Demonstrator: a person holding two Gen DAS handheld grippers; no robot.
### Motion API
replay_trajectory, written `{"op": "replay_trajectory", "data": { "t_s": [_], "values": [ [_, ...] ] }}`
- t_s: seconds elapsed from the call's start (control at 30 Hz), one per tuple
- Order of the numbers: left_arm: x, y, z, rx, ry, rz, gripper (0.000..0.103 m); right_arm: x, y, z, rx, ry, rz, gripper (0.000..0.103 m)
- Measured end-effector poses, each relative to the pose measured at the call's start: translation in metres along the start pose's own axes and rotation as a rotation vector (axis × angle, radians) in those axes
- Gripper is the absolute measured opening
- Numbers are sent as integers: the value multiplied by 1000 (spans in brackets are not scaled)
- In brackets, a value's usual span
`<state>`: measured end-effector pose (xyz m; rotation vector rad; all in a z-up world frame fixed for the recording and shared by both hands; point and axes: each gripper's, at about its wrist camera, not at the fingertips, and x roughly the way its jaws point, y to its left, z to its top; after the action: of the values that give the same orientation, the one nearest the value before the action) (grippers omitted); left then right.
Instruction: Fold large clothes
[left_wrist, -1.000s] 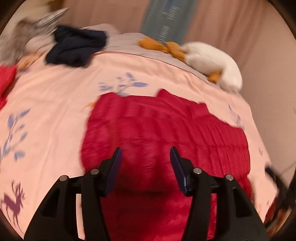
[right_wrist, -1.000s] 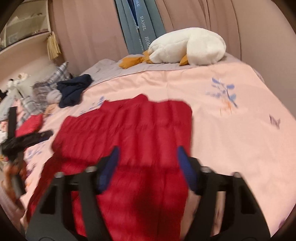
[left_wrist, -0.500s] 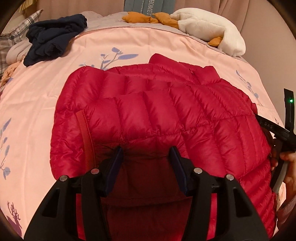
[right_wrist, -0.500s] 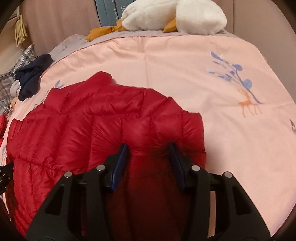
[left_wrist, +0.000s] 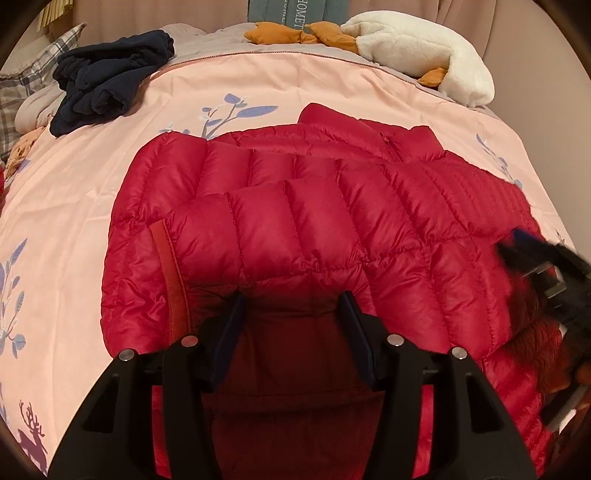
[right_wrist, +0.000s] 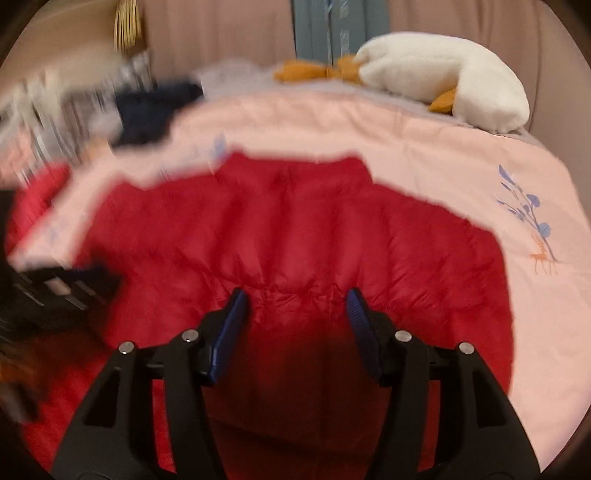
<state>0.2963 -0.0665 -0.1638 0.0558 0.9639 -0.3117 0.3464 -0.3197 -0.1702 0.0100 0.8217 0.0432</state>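
The left gripper (left_wrist: 291, 306) is held with its jaws parted over a fold of the red down jacket (left_wrist: 295, 221); whether the pads press on it cannot be told. The right gripper (right_wrist: 295, 302) is seen with jaws opening above the jacket, nothing clamped. The jacket is spread on a pink duvet (left_wrist: 74, 184). A plush goose (left_wrist: 417, 55) and a navy garment (left_wrist: 107, 81) lie beyond.
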Motion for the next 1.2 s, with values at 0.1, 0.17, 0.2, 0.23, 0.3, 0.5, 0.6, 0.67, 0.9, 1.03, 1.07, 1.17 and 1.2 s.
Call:
{"op": "replay_trajectory", "data": {
  "t_s": [0.1,0.17,0.2,0.23,0.3,0.5,0.6,0.67,0.9,1.03,1.07,1.17,1.2],
  "values": [
    [1,-4,-1,17,-3,22,55,10,7,-1,-13,24,-33,61],
    [-1,-5,-2,9,-12,34,55,6,6,2,11,36,-30,61],
    [-5,-4,-3,-4,-21,32,55,1,4,3,37,37,-23,61],
    [-9,-3,-4,-15,-30,24,56,-6,3,0,59,30,-10,61],
    [-23,-1,-11,-39,-50,-2,64,-27,0,-8,92,-1,37,67],
    [-66,-7,-44,3,-79,10,83,-91,0,-51,134,-40,125,72],
    [-86,-14,-67,44,-68,0,83,-112,7,-79,129,-9,151,72],
    [-95,-19,-86,68,-52,-7,83,-122,14,-96,122,18,170,72],
    [-106,-25,-165,136,-2,37,83,-147,38,-156,-18,90,114,72],
    [-126,-13,-202,107,-31,42,85,-167,37,-191,-74,69,44,73],
    [-130,-9,-206,91,-32,36,86,-175,36,-200,-80,54,27,73],
    [-146,3,-221,33,-39,31,86,-193,30,-223,-75,29,7,73],
    [-151,7,-225,16,-42,38,86,-199,27,-227,-77,20,0,73]
  ]
}}
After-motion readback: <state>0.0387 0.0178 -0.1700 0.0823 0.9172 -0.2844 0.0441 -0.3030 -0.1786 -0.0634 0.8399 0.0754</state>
